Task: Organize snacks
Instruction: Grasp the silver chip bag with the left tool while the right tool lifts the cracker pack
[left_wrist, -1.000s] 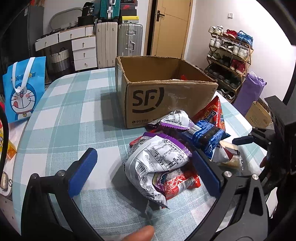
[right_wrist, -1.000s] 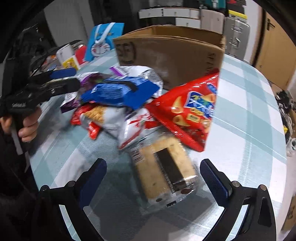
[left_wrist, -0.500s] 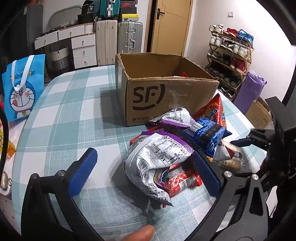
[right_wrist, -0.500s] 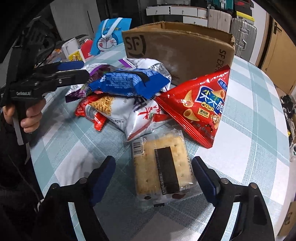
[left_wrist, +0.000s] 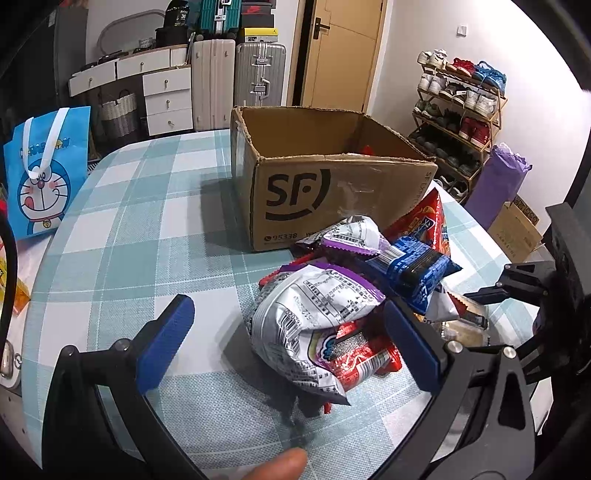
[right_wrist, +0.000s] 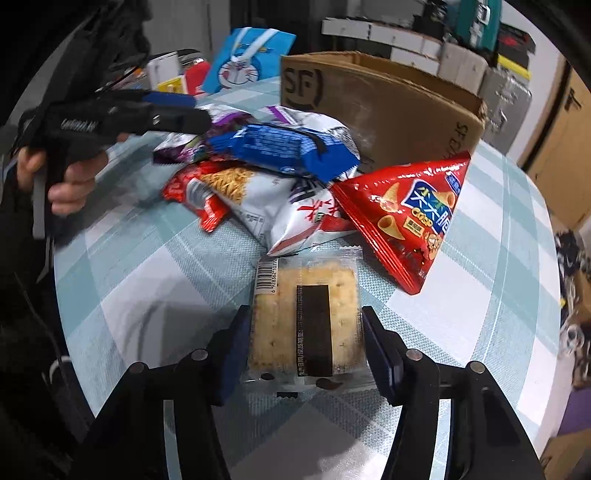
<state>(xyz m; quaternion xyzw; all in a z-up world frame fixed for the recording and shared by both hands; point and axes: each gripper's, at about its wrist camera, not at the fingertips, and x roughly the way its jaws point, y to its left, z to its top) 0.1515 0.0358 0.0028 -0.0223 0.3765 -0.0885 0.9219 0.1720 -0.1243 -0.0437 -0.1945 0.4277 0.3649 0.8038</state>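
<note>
A pile of snack bags lies on the checked table by the open SF cardboard box (left_wrist: 332, 192), which also shows in the right wrist view (right_wrist: 388, 107). A clear cracker pack (right_wrist: 306, 317) lies nearest me. My right gripper (right_wrist: 306, 354) has its blue pads against both sides of the pack. A red triangular crisp bag (right_wrist: 410, 214), a blue bag (right_wrist: 280, 147) and a white bag (right_wrist: 280, 206) lie behind it. My left gripper (left_wrist: 291, 343) is open around the silver-and-purple bag (left_wrist: 314, 310); it also shows in the right wrist view (right_wrist: 173, 110).
A blue Doraemon bag (left_wrist: 40, 177) stands at the table's left edge. Suitcases, drawers and a shoe rack (left_wrist: 458, 114) stand beyond the table. Bare tablecloth (left_wrist: 147, 221) lies left of the box. The table edge runs close on the right (right_wrist: 535, 295).
My right gripper has moved forward over the cracker pack and its fingers have closed in onto the pack's sides. My left gripper has held almost still, staying open.
</note>
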